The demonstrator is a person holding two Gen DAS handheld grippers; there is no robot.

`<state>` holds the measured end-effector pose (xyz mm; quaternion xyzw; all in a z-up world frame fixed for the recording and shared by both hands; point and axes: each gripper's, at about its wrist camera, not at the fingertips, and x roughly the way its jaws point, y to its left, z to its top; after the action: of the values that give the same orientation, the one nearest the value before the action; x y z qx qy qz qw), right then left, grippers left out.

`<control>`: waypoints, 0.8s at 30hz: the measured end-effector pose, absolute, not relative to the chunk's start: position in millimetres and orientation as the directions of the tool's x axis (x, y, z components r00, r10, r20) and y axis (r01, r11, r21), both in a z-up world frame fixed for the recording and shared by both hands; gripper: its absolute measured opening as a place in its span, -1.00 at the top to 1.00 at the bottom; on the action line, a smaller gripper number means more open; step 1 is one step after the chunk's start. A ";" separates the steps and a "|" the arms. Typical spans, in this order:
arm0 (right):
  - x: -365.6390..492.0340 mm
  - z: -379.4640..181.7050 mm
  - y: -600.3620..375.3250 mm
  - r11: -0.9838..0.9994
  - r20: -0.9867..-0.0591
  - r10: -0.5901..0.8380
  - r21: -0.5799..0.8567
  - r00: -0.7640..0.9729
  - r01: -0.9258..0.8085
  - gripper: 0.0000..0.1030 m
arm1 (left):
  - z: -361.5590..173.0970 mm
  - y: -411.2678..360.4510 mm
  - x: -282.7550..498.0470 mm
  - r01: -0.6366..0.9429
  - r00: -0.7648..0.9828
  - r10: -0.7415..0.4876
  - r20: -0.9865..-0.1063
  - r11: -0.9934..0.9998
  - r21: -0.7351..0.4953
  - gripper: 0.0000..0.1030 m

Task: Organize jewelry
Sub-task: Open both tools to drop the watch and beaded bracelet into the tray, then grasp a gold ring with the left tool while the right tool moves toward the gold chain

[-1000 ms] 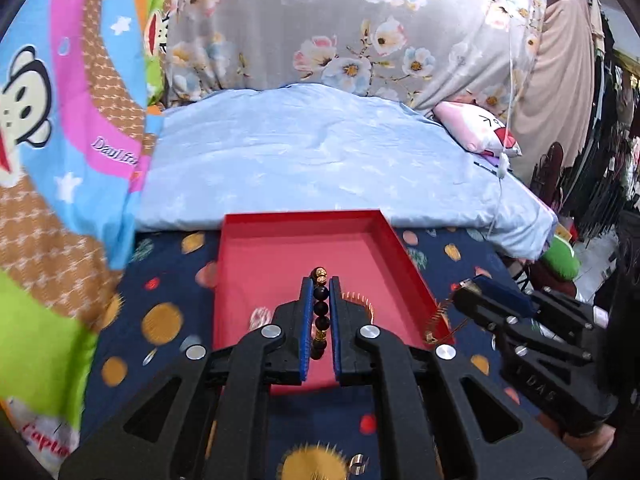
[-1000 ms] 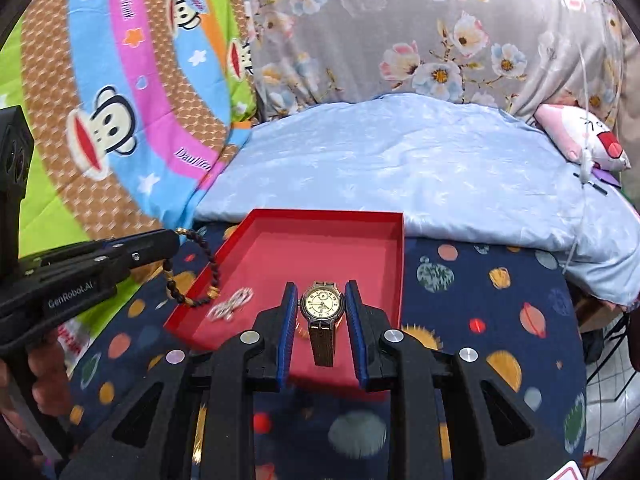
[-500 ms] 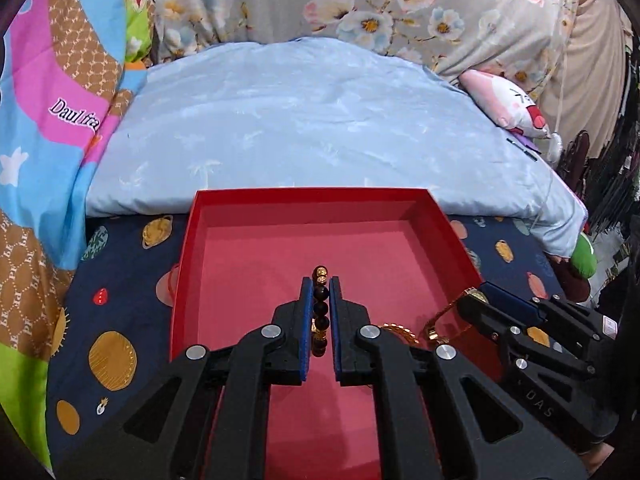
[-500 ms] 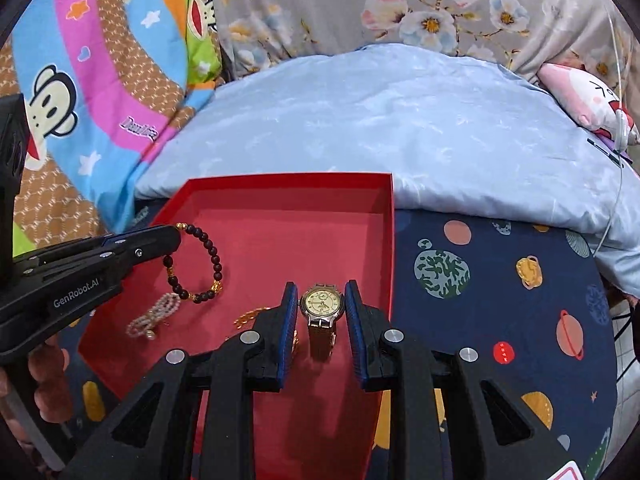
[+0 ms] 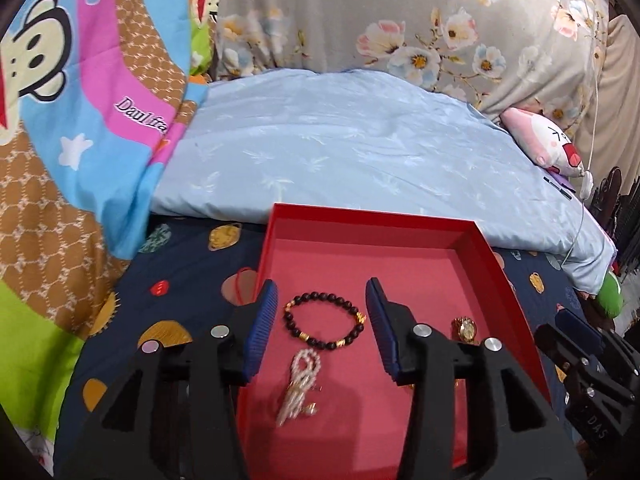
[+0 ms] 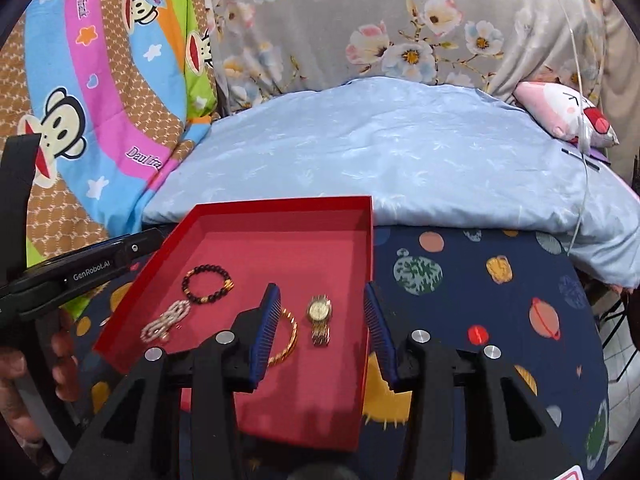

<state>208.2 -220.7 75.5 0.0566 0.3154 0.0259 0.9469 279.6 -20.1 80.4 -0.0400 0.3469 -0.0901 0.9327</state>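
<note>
A red tray (image 5: pixel 500 268) (image 6: pixel 280 204) lies on the dark planet-print bedspread. Inside it rest a dark bead bracelet (image 5: pixel 324 320) (image 6: pixel 208 284), a pearl piece (image 5: pixel 298 384) (image 6: pixel 166 320), a gold bangle (image 6: pixel 290 336) and a gold watch (image 5: pixel 464 328) (image 6: pixel 320 314). My left gripper (image 5: pixel 322 326) hovers over the bead bracelet, its jaws opening, pads clear of the beads. My right gripper (image 6: pixel 320 328) stands over the watch, jaws opening, pads not touching it. In the right wrist view the left gripper (image 6: pixel 92 268) shows at the tray's left edge, held by a hand (image 6: pixel 24 380).
A pale blue pillow (image 5: pixel 360 152) (image 6: pixel 400 160) lies just behind the tray. A cartoon monkey blanket (image 5: pixel 80 100) rises at the left, floral fabric (image 6: pixel 360 20) at the back, a pink plush (image 5: pixel 548 144) at the right with a white cable (image 6: pixel 584 120).
Both grippers have spread their jaws and sunk toward the tray. The bead bracelet left the left jaws and lies flat in the tray; the watch dropped out of the right jaws onto the tray floor.
</note>
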 end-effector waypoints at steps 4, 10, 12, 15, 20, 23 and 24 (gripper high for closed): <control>172.1 76.3 -221.7 0.984 -0.591 0.127 0.176 0.796 -0.026 0.16 | 83.2 -9.9 242.5 0.132 0.751 -0.193 -0.632 0.981 -0.143 0.11; 110.3 67.1 -213.9 0.973 -0.607 0.174 0.226 0.775 -0.042 0.16 | 72.5 -1.4 178.8 0.141 0.733 -0.212 -0.646 0.977 -0.161 0.07; 90.1 61.4 -211.2 0.974 -0.621 0.173 0.226 0.764 -0.037 0.16 | 67.0 1.7 152.5 0.138 0.730 -0.211 -0.650 0.977 -0.162 0.07; 62.5 50.1 -208.6 0.972 -0.646 0.181 0.232 0.742 -0.035 0.16 | 60.4 5.6 125.0 0.140 0.721 -0.216 -0.658 0.976 -0.166 0.07; 26.9 26.8 -205.4 0.972 -0.694 0.179 0.233 0.698 -0.017 0.16 | 47.1 9.1 80.8 0.156 0.696 -0.240 -0.677 0.971 -0.183 -0.06; 13.8 17.8 -207.5 0.969 -0.701 0.183 0.248 0.689 -0.004 0.16 | 38.0 8.0 59.2 0.164 0.698 -0.230 -0.679 0.973 -0.161 -0.11; 10.7 15.7 -207.6 0.967 -0.702 0.185 0.253 0.688 -0.002 0.16 | 33.2 7.2 51.8 0.170 0.695 -0.227 -0.682 0.974 -0.151 -0.12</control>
<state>10.7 -207.6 15.7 0.1170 0.3915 0.0511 0.9113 51.8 7.2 33.2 -0.0378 0.3754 -0.1080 0.9198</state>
